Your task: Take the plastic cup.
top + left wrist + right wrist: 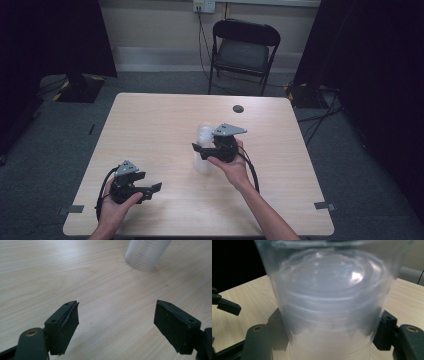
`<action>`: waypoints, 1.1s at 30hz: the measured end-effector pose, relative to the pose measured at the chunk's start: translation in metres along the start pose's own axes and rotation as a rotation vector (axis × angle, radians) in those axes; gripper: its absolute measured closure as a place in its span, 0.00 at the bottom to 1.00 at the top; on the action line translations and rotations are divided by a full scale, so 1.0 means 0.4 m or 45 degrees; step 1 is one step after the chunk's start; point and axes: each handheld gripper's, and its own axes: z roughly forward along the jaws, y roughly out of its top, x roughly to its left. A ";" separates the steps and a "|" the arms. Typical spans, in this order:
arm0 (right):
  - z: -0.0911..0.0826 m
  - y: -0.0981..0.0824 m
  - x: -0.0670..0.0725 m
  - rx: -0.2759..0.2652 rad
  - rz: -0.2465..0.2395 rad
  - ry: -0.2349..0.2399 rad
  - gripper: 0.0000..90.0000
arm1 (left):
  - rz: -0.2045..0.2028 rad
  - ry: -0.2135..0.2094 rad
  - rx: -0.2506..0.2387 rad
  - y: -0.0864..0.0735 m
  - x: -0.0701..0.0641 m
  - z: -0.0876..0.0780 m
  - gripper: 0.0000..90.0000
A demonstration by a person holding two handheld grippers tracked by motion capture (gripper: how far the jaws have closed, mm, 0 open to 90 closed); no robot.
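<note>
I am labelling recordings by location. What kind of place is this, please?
Probably a lab or studio set up for recording, not a home: a bare wooden table on grey carpet, black curtains at both sides, and a folding chair by a wall socket with cables.

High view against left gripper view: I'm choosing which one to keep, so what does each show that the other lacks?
High view alone: both hands, the right gripper closed around the stack of clear plastic cups, a folding chair. Left gripper view alone: the left gripper from close up, jaws wide apart with bare wood between. Shared: the wooden table, the cup stack, the left gripper.
</note>
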 end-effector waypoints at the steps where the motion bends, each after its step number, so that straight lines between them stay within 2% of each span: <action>1: -0.001 0.002 0.000 -0.001 -0.002 -0.003 0.34 | -0.002 0.001 -0.001 0.000 0.000 0.000 0.22; 10: -0.006 0.019 0.003 -0.025 0.000 0.002 0.34 | -0.015 0.009 -0.003 0.000 0.002 -0.001 0.22; 16: -0.012 0.031 0.001 -0.039 0.011 0.005 0.34 | 0.017 0.019 0.004 0.001 -0.004 0.003 0.22; 22: -0.020 0.041 -0.001 -0.056 0.017 0.009 0.34 | 0.003 0.016 0.002 0.001 -0.002 0.003 0.23; 26: -0.023 0.047 -0.002 -0.060 0.016 0.011 0.34 | -0.013 -0.004 -0.016 0.001 -0.003 0.002 0.24; 31: -0.028 0.055 0.001 -0.061 0.013 0.014 0.34 | -0.011 -0.023 0.003 0.000 -0.005 0.006 0.27; 33: -0.031 0.061 0.001 -0.068 0.015 0.016 0.34 | 0.010 -0.008 0.021 -0.001 -0.007 0.010 0.28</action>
